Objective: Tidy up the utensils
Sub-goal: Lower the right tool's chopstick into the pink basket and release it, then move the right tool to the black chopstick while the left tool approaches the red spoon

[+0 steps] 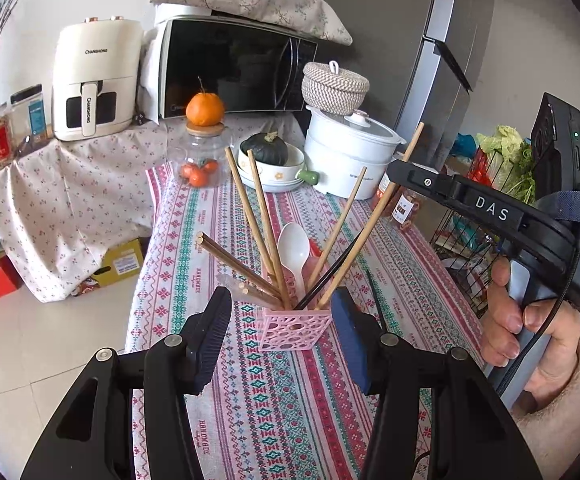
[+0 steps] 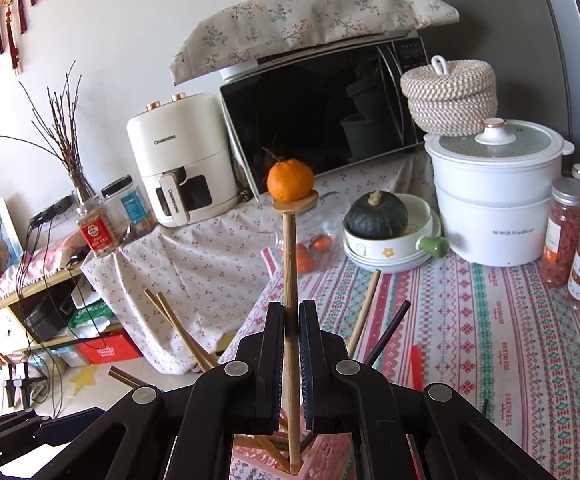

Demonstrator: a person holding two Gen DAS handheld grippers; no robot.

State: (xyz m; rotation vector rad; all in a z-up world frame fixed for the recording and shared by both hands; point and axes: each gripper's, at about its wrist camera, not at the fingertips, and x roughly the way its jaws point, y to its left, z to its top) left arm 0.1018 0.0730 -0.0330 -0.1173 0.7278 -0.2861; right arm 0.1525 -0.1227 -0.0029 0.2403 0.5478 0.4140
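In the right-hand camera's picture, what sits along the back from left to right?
Bare twigs in a jar → white air fryer → orange → green squash → white pot → two jars of dried snacks.

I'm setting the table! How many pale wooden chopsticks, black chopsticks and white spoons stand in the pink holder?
In the pink holder:
Pale wooden chopsticks: 4
Black chopstick: 1
White spoon: 1
Total: 6
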